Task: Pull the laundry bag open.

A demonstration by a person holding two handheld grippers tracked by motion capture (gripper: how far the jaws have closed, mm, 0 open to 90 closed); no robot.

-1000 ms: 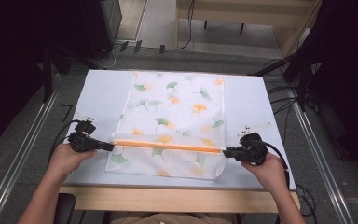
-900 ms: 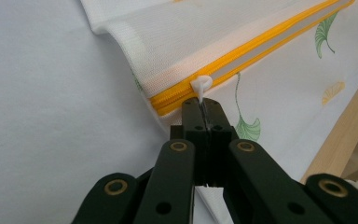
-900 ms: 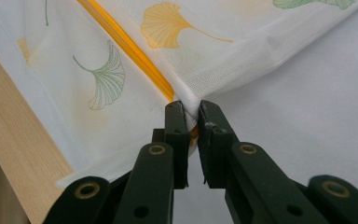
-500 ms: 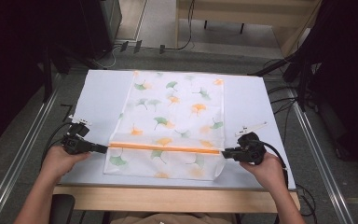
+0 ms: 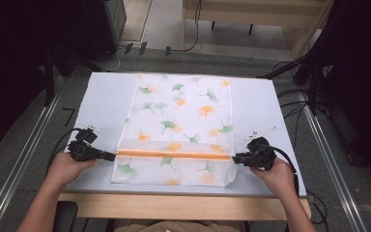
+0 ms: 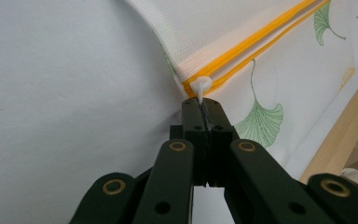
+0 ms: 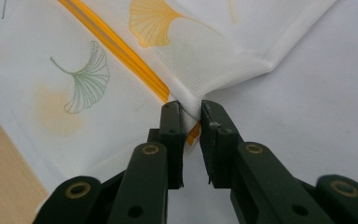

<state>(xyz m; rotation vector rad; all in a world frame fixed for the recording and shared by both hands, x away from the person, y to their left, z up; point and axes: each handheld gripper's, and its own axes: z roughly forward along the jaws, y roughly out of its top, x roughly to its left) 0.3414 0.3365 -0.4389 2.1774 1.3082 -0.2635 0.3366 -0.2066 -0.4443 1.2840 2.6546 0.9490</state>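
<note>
Pinching the white pull tab at the left end of the orange zipper, the left gripper is staying pressed together. The mesh bag is lying flat mid-table. The right gripper is opening, its jaws slightly apart around the bag's right corner.

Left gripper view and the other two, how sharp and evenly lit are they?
Left gripper view: tongs and zipper pull crisp, soft even light. Right gripper view: tongs sharp, mesh bag weave readable, no glare. High view: table bright, surroundings dark, picture slightly soft.
</note>
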